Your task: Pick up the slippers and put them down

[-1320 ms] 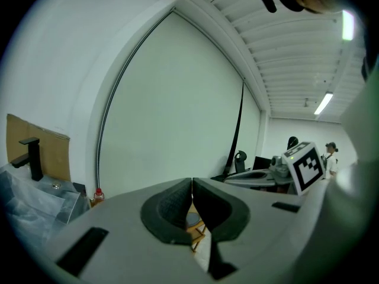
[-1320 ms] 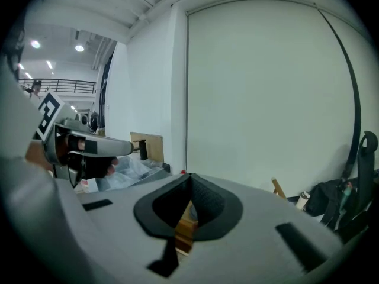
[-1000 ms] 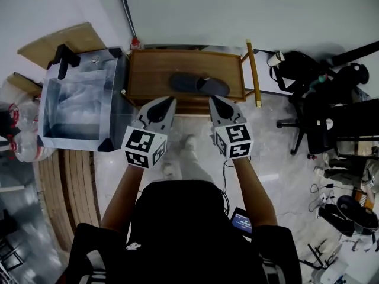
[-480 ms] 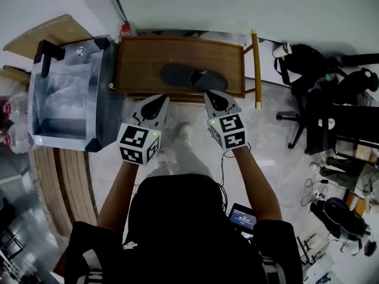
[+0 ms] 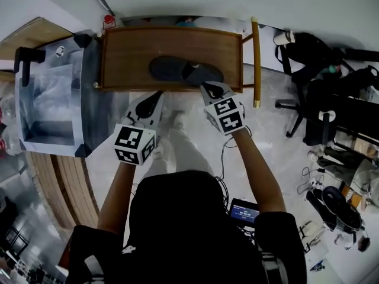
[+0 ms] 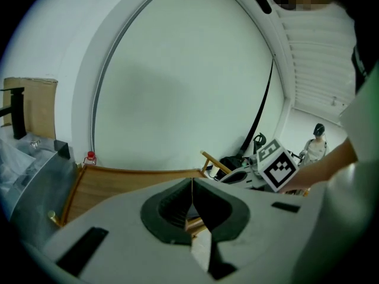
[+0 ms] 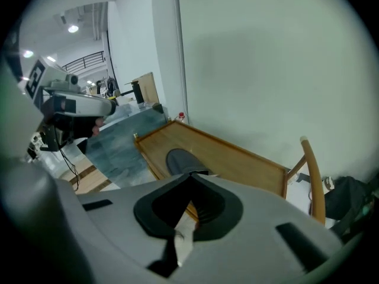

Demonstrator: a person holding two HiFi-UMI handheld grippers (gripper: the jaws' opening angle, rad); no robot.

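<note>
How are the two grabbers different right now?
The right gripper tips down steeply at the slippers on the wooden tray; the left gripper points flatter, more at the wall. In the head view the right gripper's tip nearly meets a slipper, while the left gripper's tip sits short of them. Both are shut and empty.

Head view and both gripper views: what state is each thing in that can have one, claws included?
slippers: lying together on the wooden cart, not held.
wooden cart: upright, with only the slippers on its top.
left claw: shut, empty, just short of the cart's near edge.
right claw: shut, empty, at the cart's near edge, close to the slippers.
clear box: upright beside the cart; lid cannot be told.
</note>
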